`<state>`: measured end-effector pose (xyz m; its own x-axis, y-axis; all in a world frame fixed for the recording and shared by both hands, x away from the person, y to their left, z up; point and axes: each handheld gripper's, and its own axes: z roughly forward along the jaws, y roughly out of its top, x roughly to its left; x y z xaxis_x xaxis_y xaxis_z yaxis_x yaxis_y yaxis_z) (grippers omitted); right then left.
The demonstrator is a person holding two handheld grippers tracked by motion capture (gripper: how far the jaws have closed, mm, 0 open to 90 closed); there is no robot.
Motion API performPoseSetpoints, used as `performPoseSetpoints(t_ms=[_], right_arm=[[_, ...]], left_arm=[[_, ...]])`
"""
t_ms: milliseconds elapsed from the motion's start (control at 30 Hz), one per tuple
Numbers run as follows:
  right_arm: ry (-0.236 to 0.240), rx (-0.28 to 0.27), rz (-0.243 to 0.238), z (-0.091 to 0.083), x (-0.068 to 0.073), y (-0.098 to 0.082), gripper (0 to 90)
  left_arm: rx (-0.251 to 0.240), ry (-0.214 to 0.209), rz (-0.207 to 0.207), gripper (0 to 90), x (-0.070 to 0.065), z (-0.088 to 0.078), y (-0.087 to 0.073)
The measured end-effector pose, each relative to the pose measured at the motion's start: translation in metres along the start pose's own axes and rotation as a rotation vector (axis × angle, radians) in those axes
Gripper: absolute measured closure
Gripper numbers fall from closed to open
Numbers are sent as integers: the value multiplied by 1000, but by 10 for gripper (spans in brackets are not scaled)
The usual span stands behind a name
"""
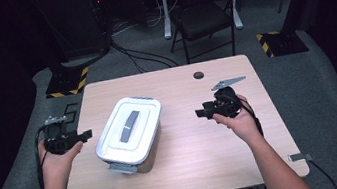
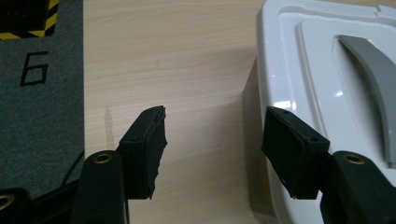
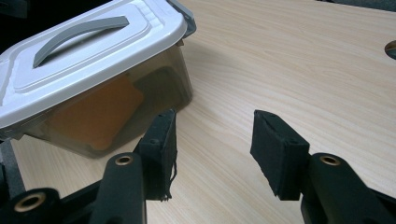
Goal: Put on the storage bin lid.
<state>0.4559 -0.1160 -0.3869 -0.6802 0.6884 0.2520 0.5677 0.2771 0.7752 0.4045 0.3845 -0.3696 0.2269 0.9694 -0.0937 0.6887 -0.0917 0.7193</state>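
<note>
**Both hand-held grippers flank the lidded storage box, nothing gripped yet**

Your left hand-held gripper (image 1: 83, 134) sits at the left edge of the bench (image 1: 202, 165), its jaws pointing toward the storage box (image 1: 129, 133). From its own view the jaws stand apart with bare wood between them, and the white lid (image 2: 299, 70) begins just off the right pad (image 2: 289, 149), which overlaps the lid's near rim in the picture; whether it touches, you cannot tell from here. Nothing is clamped.

Your right hand-held gripper (image 1: 200, 113) hangs on the other side of the box, well apart from it, jaws also pointing at it and also apart, with only bench top between the pads (image 3: 163, 149). Ahead and to the left of those jaws the box stands with its lid seated, the grey handle (image 3: 79, 32) running along the top and a grey latch (image 3: 187, 18) at the far corner. Through the clear wall you can make out an orange item (image 3: 98, 114) and something darker beside it; what they are is not clear.

The box lies at an angle on the bench, a second latch (image 1: 119, 168) facing your side. Holding one gripper on each side looks like a setup for steadying the box with one while the other works a latch or the lid. The left one is nearer, so it is likely the first to make contact.
</note>
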Motion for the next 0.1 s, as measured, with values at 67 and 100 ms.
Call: performPoseSetpoints(t_ms=[67, 100], right_arm=[[-4, -2, 2, -2, -1, -1, 493], [-8, -1, 4, -2, -1, -1, 492]], left_arm=[[-7, -1, -4, 383, 4, 1, -4], [-8, -4, -4, 383, 6, 2, -6]])
